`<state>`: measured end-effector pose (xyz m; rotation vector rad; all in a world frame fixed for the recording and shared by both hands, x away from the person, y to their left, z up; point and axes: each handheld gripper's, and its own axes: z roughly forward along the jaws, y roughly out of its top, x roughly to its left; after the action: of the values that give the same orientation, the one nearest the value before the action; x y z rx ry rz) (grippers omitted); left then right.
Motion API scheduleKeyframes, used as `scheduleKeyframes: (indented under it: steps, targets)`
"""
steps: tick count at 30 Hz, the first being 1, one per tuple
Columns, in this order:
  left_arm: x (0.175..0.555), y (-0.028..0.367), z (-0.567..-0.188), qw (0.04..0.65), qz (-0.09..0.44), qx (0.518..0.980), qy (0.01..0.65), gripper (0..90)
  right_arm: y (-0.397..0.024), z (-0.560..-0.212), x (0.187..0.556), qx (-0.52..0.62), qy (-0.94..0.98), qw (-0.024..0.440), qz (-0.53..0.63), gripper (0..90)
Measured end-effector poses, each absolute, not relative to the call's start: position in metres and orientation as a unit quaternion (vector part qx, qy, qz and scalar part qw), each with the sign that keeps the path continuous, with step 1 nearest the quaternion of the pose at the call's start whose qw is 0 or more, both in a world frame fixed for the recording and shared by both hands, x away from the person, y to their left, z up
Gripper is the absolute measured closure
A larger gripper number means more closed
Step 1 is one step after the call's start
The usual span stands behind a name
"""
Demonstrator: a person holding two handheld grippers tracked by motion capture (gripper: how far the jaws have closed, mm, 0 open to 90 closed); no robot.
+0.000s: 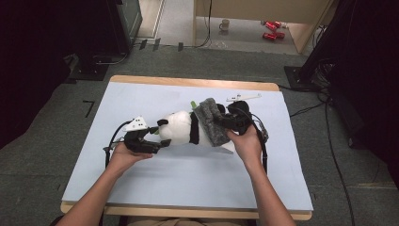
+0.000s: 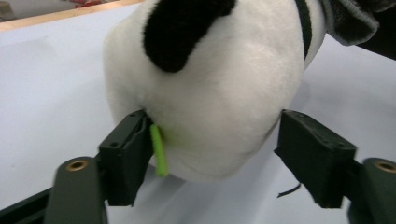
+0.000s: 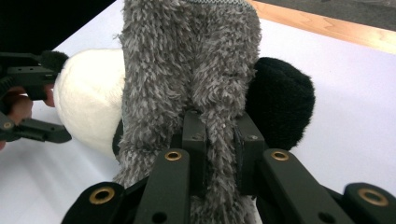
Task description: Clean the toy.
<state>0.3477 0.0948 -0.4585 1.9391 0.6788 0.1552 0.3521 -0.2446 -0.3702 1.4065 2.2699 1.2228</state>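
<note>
The right claw (image 3: 219, 140) is clenched on the grey wrap (image 3: 187, 70); the left claw (image 2: 215, 154) stands released around the panda's (image 1: 181, 128) head. Steady the head first, then draw the wrap evenly round the body without tugging the toy off the worktop (image 1: 141, 188).

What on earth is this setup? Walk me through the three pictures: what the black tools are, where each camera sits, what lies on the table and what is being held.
A person sits at a table and holds a hand tool with two black jaws in each hand. There is no robot.

The high view looks down from above the person. The other two pictures come from small cameras that ride on the tools and look along their jaws.

On the pale blue surface lies a plush panda, with a fuzzy grey cloth wrapped over its body.

The left gripper has its jaws spread around the panda's white end; the right-hand pad stands clear of the plush, so it is not clamped. The right gripper is pinched shut on a fold of the grey cloth.
</note>
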Motion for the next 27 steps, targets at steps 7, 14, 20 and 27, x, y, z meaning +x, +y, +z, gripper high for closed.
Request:
scheduleKeyframes:
  steps: [7,14,20,27]
  targets:
    - [0.355,0.082,-0.469,0.517,0.103,0.789,0.317,29.4,-0.243,-0.369,0.353,0.481,0.763,0.092,0.422,79.7]
    - [0.355,0.084,-0.472,0.512,0.097,0.789,0.326,41.2,-0.241,-0.355,0.347,0.478,0.758,0.081,0.437,79.9]
    - [0.356,0.086,-0.467,0.511,0.073,0.784,0.345,53.5,-0.237,-0.348,0.342,0.475,0.753,0.073,0.449,79.8]
    - [0.346,0.087,-0.449,0.513,0.031,0.781,0.355,61.1,-0.226,-0.329,0.329,0.451,0.755,0.058,0.473,79.9]
